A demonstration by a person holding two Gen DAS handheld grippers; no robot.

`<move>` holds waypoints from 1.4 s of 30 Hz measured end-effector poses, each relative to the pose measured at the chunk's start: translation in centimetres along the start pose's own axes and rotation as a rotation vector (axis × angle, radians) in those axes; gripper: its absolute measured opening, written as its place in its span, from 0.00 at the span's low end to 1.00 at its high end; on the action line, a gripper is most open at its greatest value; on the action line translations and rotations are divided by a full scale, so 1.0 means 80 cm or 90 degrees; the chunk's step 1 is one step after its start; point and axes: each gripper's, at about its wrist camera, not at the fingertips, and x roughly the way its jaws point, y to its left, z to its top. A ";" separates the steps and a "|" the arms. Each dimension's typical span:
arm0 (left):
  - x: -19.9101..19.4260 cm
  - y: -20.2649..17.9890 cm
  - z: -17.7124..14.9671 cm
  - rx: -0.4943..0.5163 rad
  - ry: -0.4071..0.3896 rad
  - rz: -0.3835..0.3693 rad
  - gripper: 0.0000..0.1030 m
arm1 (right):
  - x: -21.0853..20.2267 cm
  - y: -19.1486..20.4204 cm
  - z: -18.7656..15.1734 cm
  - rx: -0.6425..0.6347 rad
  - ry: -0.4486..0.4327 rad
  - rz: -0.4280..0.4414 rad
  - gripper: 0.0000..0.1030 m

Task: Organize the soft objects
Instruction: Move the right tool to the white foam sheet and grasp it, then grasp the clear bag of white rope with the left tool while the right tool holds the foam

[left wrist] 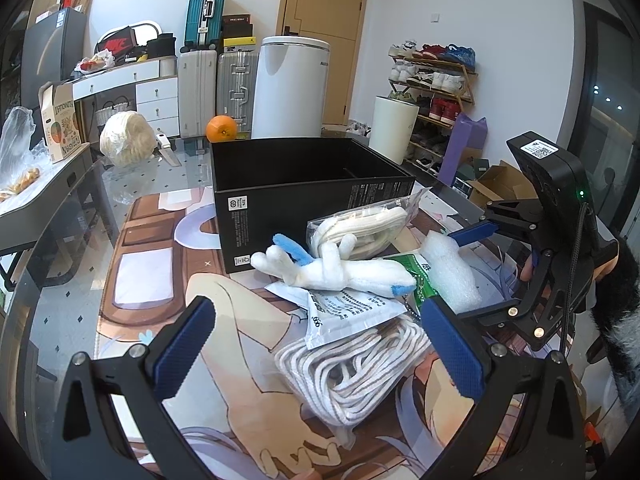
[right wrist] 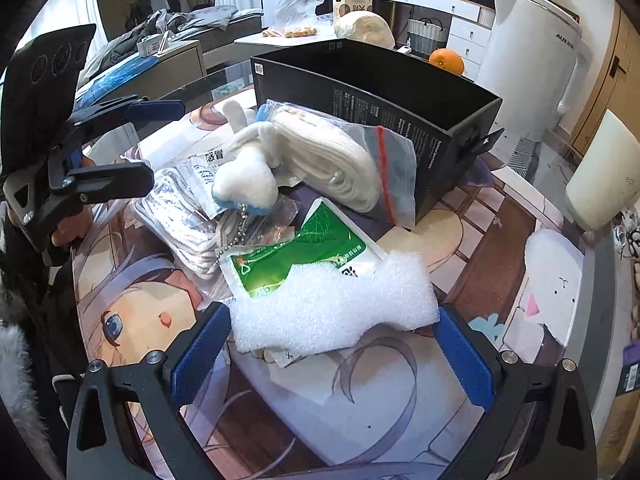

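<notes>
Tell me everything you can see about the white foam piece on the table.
The white foam piece is a soft-looking, bubbly-textured sheet with an irregular wavy outline. It lies flat, overlapping the green and white packet, between the open fingers of the right gripper, which do not visibly press it.

Room: white walls; tan wooden door (left wrist: pixel 322 20) at the back. Suitcases (left wrist: pixel 218 88) stood against the wall beside a tall white appliance (left wrist: pixel 290 88). White drawer unit (left wrist: pixel 154 98) to the left; wooden shoe rack (left wrist: pixel 434 92) to the right. Dark window (left wrist: pixel 608 92) at far right. Unmade bed (right wrist: pixel 192 24) in the right wrist view
</notes>
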 end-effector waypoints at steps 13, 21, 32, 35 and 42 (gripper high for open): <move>-0.001 0.000 0.000 -0.002 -0.001 -0.002 1.00 | -0.026 0.012 -0.007 0.057 -0.063 -0.014 0.89; 0.001 -0.002 0.002 0.008 0.012 0.002 1.00 | -0.049 0.026 -0.017 0.143 -0.109 -0.063 0.89; -0.006 -0.014 -0.008 0.054 0.069 0.022 1.00 | -0.058 0.048 -0.016 0.172 -0.144 -0.045 0.89; 0.001 -0.013 -0.010 0.053 0.086 0.027 1.00 | -0.056 0.051 -0.015 0.165 -0.143 -0.044 0.89; 0.021 -0.021 -0.007 0.073 0.129 0.021 1.00 | -0.058 0.047 -0.018 0.169 -0.143 -0.041 0.89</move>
